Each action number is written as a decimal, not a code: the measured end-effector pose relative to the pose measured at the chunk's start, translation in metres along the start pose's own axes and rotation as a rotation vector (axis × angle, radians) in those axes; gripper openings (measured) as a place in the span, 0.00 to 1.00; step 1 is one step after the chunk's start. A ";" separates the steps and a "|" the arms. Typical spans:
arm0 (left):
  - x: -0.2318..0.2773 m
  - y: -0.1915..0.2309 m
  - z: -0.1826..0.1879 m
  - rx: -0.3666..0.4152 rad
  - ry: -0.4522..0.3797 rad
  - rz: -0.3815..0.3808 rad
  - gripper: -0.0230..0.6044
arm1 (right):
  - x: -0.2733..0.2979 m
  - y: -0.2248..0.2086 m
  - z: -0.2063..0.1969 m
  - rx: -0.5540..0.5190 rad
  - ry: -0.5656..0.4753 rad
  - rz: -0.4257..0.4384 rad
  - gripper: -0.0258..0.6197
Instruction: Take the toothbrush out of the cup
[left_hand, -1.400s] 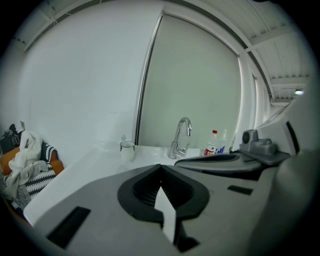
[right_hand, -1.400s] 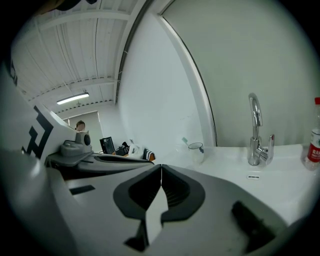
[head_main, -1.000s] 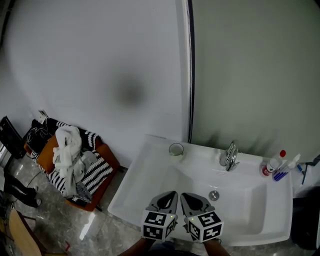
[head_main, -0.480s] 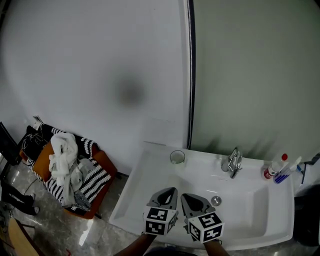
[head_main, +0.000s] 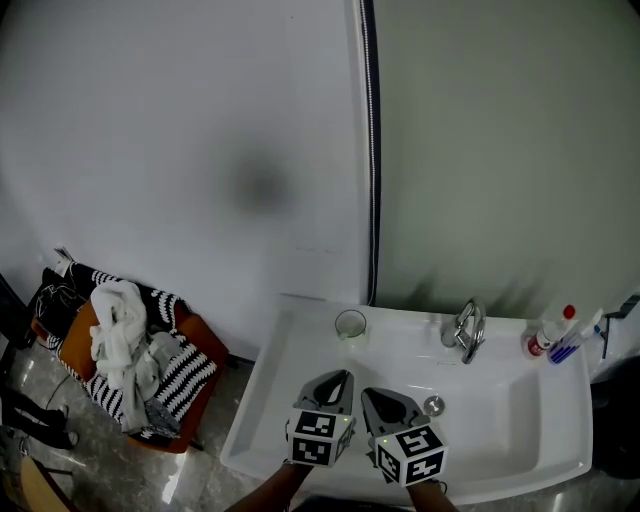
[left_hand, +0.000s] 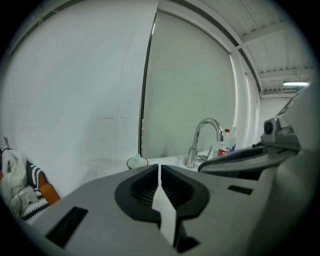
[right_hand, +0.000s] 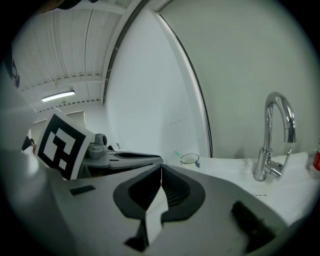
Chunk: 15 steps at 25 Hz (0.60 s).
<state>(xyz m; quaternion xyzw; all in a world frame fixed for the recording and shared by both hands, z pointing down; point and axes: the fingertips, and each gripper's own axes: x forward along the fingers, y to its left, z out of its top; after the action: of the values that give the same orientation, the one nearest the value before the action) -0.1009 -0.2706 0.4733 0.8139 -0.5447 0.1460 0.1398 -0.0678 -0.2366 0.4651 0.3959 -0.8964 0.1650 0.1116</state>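
Observation:
A clear glass cup (head_main: 350, 324) stands on the back left rim of the white sink (head_main: 540, 440), near the wall. In the left gripper view the cup (left_hand: 137, 162) shows a pale green toothbrush tip inside it; in the right gripper view the cup (right_hand: 189, 159) stands beyond the jaws with a green tip showing just to its left. Both grippers hover side by side over the sink's front edge, well short of the cup. My left gripper (head_main: 341, 377) is shut with nothing in it. My right gripper (head_main: 369, 392) is shut and empty too.
A chrome tap (head_main: 464, 328) rises at the back of the sink, with a drain plug (head_main: 433, 405) in the basin. Bottles and tubes (head_main: 558, 335) stand at the sink's back right corner. An orange chair heaped with clothes (head_main: 130, 350) sits on the floor to the left.
Both grippers have edged forward over the basin towards the back of the sink, still shut. The view has shifted, so the chair and the cup sit a little lower and further left.

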 end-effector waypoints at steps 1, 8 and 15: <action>0.003 0.002 0.000 0.001 0.000 -0.001 0.05 | 0.002 -0.001 0.000 0.001 0.001 -0.002 0.06; 0.022 0.015 0.003 0.014 -0.024 -0.010 0.06 | 0.013 -0.008 -0.004 0.007 0.018 -0.020 0.06; 0.040 0.028 0.000 0.010 -0.032 -0.023 0.12 | 0.024 -0.014 -0.004 0.004 0.025 -0.038 0.06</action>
<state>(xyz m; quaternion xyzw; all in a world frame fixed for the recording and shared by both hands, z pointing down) -0.1120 -0.3146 0.4904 0.8229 -0.5369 0.1341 0.1286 -0.0731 -0.2596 0.4798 0.4112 -0.8869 0.1696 0.1250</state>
